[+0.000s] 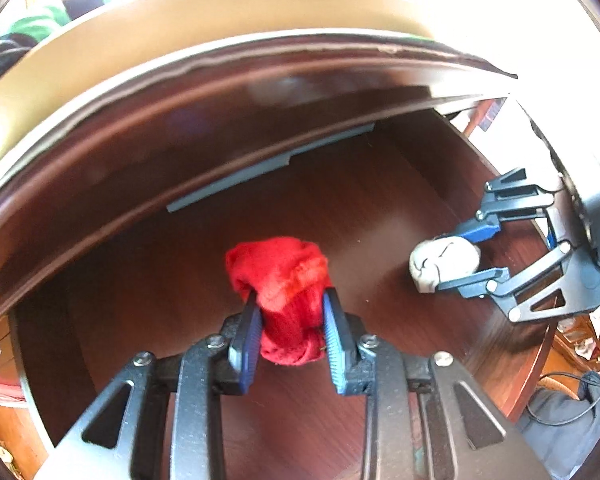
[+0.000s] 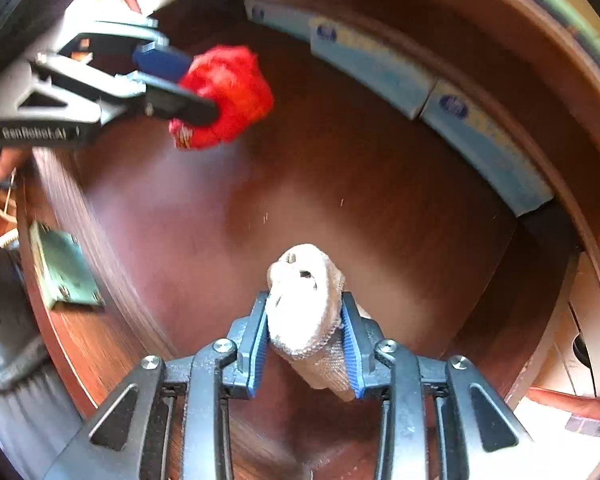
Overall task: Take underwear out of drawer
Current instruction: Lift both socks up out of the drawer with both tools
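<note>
Now, left gripper point(image 1: 290, 330): clamped on red bundle point(image 1: 284, 280), over the drawer floor point(image 1: 180, 280).
Right gripper point(image 2: 305, 344): clamped on white bundle point(image 2: 306, 304), likewise inside the drawer.
Handling: likely light, soft, squashy; a mid-bundle pinch suits.
Axis: each roll lies roughly along its fingers, far end poking past the tips.

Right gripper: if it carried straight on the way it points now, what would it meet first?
Probably the drawer floor. The right gripper, clamped on the beige bundle, points steeply down at bare wood; how far above it is unclear.
</note>
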A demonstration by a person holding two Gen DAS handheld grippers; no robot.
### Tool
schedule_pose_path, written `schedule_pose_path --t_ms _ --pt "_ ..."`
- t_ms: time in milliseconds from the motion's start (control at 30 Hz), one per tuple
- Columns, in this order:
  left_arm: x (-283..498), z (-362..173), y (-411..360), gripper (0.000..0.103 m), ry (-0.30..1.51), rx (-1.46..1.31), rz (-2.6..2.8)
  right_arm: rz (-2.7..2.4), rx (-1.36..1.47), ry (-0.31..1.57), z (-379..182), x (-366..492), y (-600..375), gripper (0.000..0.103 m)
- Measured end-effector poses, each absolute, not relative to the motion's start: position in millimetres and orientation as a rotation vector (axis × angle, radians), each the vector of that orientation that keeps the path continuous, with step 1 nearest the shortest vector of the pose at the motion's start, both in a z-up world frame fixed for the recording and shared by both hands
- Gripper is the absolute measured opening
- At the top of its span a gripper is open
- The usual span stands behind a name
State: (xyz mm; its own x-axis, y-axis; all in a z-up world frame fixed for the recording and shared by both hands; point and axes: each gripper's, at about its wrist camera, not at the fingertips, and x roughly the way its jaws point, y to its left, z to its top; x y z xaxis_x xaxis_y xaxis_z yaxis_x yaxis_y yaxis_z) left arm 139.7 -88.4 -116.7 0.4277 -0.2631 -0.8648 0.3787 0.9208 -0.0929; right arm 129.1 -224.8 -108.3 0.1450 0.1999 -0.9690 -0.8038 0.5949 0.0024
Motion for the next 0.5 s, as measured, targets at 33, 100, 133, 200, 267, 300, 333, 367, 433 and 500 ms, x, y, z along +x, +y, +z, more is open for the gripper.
schedule_pose_path --t_ms 33,100,133,200,267,300,333,367,433,500 --pt "139 -115 -88 0.027 1.047 0.121 -0.393 0.796 -0.591 1.211 -106 130 -228 0.035" --pt "137 -112 -85 0.027 1.030 0.120 -0.379 0.804 -0.541 1.183 -101 132 -231 0.035" --pt "137 -112 -85 0.027 1.023 0.118 -0.375 0.806 -0.515 1.172 -98 133 -232 0.035" --pt "137 -110 -82 0.027 1.012 0.111 -0.362 0.817 -0.470 1.143 -95 127 -237 0.035" --pt "136 -108 -79 0.027 0.996 0.102 -0.350 0.818 -0.435 1.116 -91 128 -239 0.035" --pt "135 -107 -77 0.027 0.989 0.101 -0.340 0.818 -0.416 1.096 -87 128 -239 0.035" --pt "134 -106 -77 0.027 0.981 0.104 -0.328 0.825 -0.388 1.084 -82 126 -240 0.035" --pt "133 -105 -77 0.027 0.972 0.109 -0.319 0.828 -0.366 1.075 -77 124 -242 0.035" --pt "130 -101 -75 0.027 0.949 0.117 -0.294 0.814 -0.352 1.043 -72 121 -244 0.035" --pt "128 -99 -74 0.027 0.932 0.124 -0.278 0.813 -0.336 0.996 -64 116 -246 0.035"
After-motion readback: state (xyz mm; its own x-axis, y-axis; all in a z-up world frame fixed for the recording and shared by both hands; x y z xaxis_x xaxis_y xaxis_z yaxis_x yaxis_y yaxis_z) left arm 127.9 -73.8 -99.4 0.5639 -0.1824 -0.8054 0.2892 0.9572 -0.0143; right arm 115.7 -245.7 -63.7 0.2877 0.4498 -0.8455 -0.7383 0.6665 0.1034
